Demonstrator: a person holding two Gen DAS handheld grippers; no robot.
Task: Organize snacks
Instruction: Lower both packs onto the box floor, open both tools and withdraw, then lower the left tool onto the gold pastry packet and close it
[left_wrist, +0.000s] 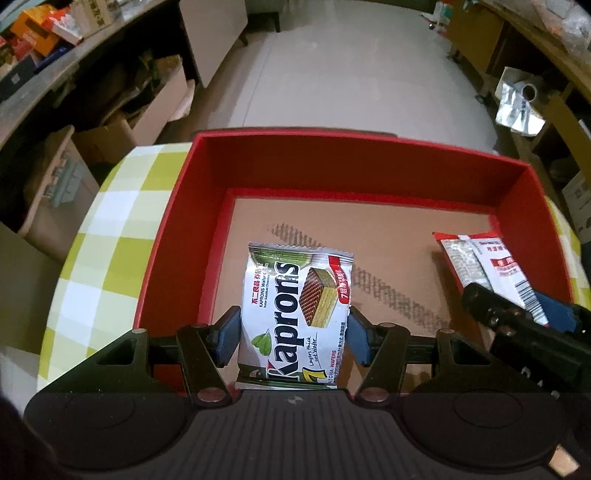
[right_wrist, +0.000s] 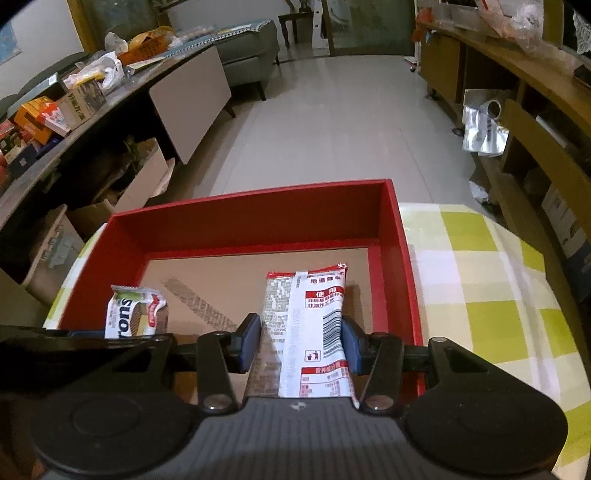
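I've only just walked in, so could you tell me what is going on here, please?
A person is sorting snacks with two handheld grippers. The left gripper is shut on a Kaprons wafer pack, and the right gripper is shut on a red-and-white packet. Both packs are held over a red box with a bare cardboard floor, on a green checked cloth.

A home living room: grey sofa, tiled floor, cluttered sideboard, checked tablecloth
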